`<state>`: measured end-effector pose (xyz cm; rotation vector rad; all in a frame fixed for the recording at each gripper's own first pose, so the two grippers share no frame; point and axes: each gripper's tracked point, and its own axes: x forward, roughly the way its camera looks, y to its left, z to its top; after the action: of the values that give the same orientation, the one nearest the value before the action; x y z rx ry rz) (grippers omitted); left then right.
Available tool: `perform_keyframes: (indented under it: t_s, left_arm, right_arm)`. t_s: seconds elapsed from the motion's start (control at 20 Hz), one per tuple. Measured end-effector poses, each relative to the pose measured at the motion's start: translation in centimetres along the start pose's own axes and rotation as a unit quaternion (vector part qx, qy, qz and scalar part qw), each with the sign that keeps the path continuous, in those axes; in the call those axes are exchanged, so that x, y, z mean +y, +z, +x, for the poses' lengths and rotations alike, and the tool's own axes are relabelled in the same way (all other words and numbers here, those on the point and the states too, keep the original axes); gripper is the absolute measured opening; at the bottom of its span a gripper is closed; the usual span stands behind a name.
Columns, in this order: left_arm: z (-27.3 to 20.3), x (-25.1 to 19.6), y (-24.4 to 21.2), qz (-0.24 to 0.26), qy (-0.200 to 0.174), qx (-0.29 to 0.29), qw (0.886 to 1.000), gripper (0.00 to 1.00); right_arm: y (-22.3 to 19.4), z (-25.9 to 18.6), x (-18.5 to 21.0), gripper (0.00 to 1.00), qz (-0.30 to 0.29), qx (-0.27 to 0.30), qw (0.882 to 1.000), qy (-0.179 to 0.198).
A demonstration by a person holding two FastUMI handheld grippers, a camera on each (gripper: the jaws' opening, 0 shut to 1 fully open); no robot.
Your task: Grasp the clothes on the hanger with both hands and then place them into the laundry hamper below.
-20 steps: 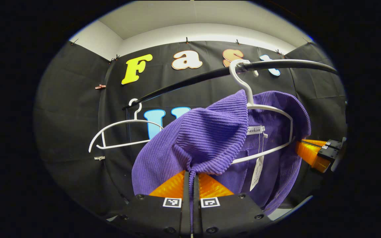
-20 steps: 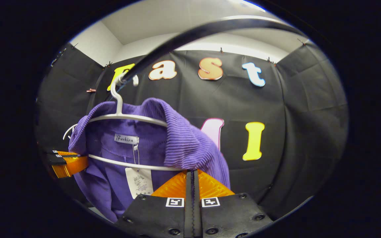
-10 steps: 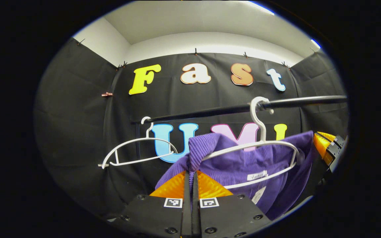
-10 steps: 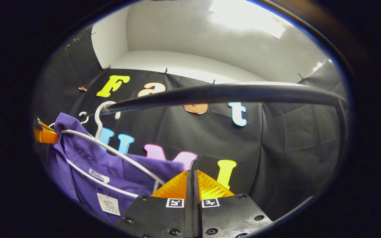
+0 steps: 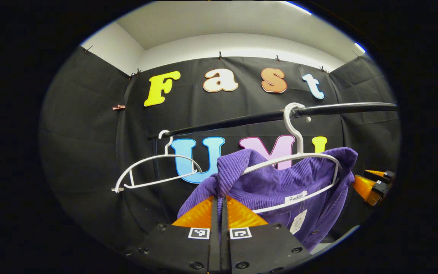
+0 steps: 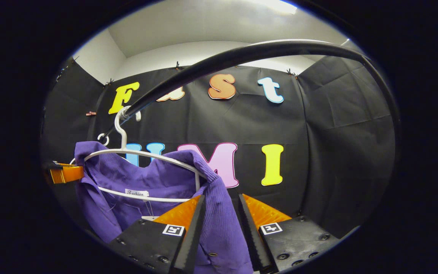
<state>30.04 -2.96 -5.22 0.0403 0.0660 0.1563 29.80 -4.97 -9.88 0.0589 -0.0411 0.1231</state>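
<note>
A purple ribbed garment (image 5: 280,182) hangs on a white hanger (image 5: 299,158) hooked over a black rail (image 5: 337,109). My left gripper (image 5: 219,198) is shut on the garment's left shoulder, which is bunched up off the hanger's end. At the garment's other end, the right gripper (image 5: 371,182) shows at the far right. In the right gripper view, my right gripper (image 6: 221,196) stands open with the garment's (image 6: 146,179) right shoulder running down between its fingers. The left gripper (image 6: 61,173) is at the far left, beside the hanger (image 6: 143,154).
An empty white hanger (image 5: 154,167) hangs further left on the same rail. The rail (image 6: 242,57) arcs close overhead in the right gripper view. Black cloth walls close in the booth behind and on both sides.
My right gripper has gone from shut to open, and the garment's shoulder now lies between its fingers. The left gripper stays shut on the cloth, shifted only slightly.
</note>
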Motion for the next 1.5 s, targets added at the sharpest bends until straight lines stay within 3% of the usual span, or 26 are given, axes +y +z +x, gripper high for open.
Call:
perform_keyframes:
  t_s: [0.05,0.1,0.15,0.2,0.3,0.4,0.5,0.7,0.8,1.05,1.2,1.35,1.5]
  left_arm:
    - [0.0,0.0,0.1,0.001,0.001,0.000,1.000,0.06]
    - [0.0,0.0,-0.1,0.001,0.001,0.001,1.000,0.06]
    - [-0.1,-0.1,0.0,0.000,0.000,0.002,1.000,0.06]
    - [-0.1,-0.1,-0.1,-0.002,0.001,0.002,1.000,0.06]
    - [0.0,0.0,-0.2,-0.005,0.002,0.002,1.000,0.06]
    - [0.0,0.0,-0.3,-0.004,0.005,0.002,1.000,0.06]
    - [0.1,0.0,-0.4,-0.002,0.006,0.003,1.000,0.05]
    - [0.5,0.0,-0.8,-0.003,0.006,0.010,1.000,0.06]
    - [0.7,0.0,-0.6,-0.001,0.001,0.009,1.000,0.05]
    - [1.4,1.5,1.5,0.020,0.010,-0.010,1.000,0.05]
    - [2.3,2.8,3.0,0.022,0.018,-0.024,0.999,0.05]
    - [3.4,2.9,3.4,0.034,0.014,-0.030,0.999,0.05]
    - [4.7,2.9,3.0,0.036,-0.001,-0.024,0.999,0.05]
  right_arm:
    - [0.3,0.0,0.9,0.65,-0.001,-0.002,1.000,0.011]
    - [0.4,0.1,1.6,0.63,-0.003,-0.005,1.000,0.021]
    - [0.7,0.2,2.4,0.78,-0.002,-0.009,1.000,0.030]
    - [0.8,0.5,2.8,0.83,-0.003,-0.011,0.999,0.031]
    - [0.0,2.0,1.5,0.92,-0.021,-0.008,1.000,-0.005]
    - [-1.2,3.6,-0.8,0.95,-0.044,-0.002,0.998,-0.050]
    - [-2.2,5.4,-0.6,0.95,-0.049,0.005,0.998,-0.033]
    - [-1.3,5.9,-1.6,0.09,-0.109,-0.027,0.993,-0.019]
    - [0.4,6.0,-2.9,0.04,-0.137,-0.056,0.989,-0.030]
    - [3.5,6.5,-4.6,0.04,-0.208,-0.116,0.969,-0.066]
    - [5.1,7.5,-5.1,0.04,-0.219,-0.150,0.960,-0.086]
    - [5.6,8.8,-5.4,0.04,-0.232,-0.167,0.953,-0.096]
    - [3.9,10.9,-6.4,0.04,-0.240,-0.153,0.954,-0.094]
